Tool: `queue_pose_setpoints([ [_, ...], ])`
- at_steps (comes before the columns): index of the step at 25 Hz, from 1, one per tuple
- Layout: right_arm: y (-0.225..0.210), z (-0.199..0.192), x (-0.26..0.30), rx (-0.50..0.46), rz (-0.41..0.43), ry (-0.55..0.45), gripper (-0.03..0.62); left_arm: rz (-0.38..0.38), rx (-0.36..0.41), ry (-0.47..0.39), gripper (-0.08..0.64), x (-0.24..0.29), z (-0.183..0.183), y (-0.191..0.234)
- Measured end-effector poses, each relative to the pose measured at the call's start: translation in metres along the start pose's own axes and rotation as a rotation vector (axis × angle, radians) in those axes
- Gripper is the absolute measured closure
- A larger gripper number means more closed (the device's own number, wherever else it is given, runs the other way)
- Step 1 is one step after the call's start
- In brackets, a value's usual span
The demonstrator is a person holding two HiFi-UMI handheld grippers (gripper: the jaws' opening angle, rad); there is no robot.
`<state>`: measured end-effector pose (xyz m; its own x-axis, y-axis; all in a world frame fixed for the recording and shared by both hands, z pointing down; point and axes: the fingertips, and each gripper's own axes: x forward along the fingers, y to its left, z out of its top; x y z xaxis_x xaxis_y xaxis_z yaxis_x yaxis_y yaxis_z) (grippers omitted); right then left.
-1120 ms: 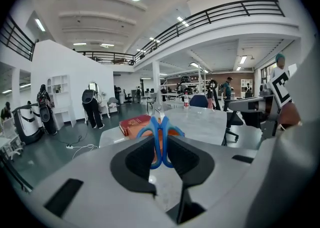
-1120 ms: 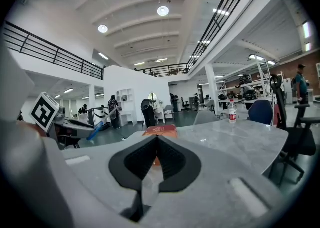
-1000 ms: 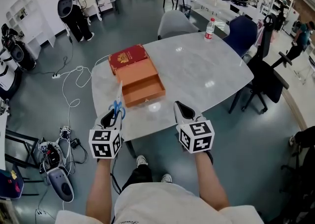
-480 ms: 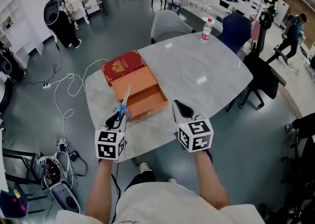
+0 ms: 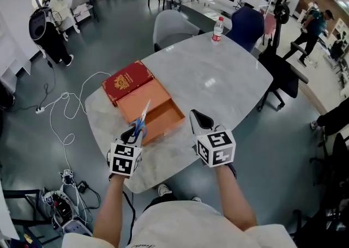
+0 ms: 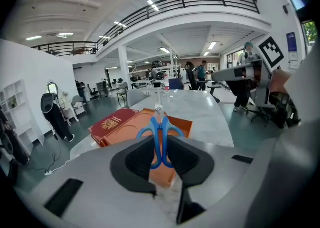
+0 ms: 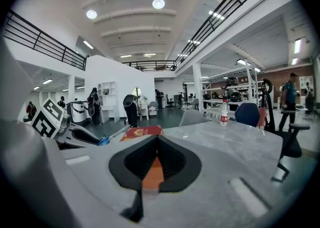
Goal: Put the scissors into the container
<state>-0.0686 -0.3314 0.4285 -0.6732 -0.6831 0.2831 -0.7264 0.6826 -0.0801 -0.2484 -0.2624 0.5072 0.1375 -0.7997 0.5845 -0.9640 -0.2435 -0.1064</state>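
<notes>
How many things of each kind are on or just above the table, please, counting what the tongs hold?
scissors, gripped in the left tongs: 1
orange container: 1
red case: 1
water bottle: 1
Total: 4

The orange container [image 5: 157, 113] lies open-topped at 12 o'clock of the left gripper [image 5: 130, 134]. Its opening is crossed only by the scissors [image 5: 141, 122] clamped in that gripper's jaws, and a red cover [image 5: 126, 80] abuts it at 11 o'clock. From 12 to 3 o'clock of the right gripper [image 5: 199, 123] the counter [image 5: 218, 86] runs bare to a bottle [image 5: 217, 29] at its far edge.
</notes>
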Motion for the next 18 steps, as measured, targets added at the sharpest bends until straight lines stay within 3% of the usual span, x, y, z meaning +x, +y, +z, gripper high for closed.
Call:
queue_pose_setpoints([
  [18, -0.007, -0.004, 0.011, 0.026, -0.172, 0.021, 0.588, -0.27, 0.26, 0.181, 0.48, 0.08, -0.018, -0.005],
])
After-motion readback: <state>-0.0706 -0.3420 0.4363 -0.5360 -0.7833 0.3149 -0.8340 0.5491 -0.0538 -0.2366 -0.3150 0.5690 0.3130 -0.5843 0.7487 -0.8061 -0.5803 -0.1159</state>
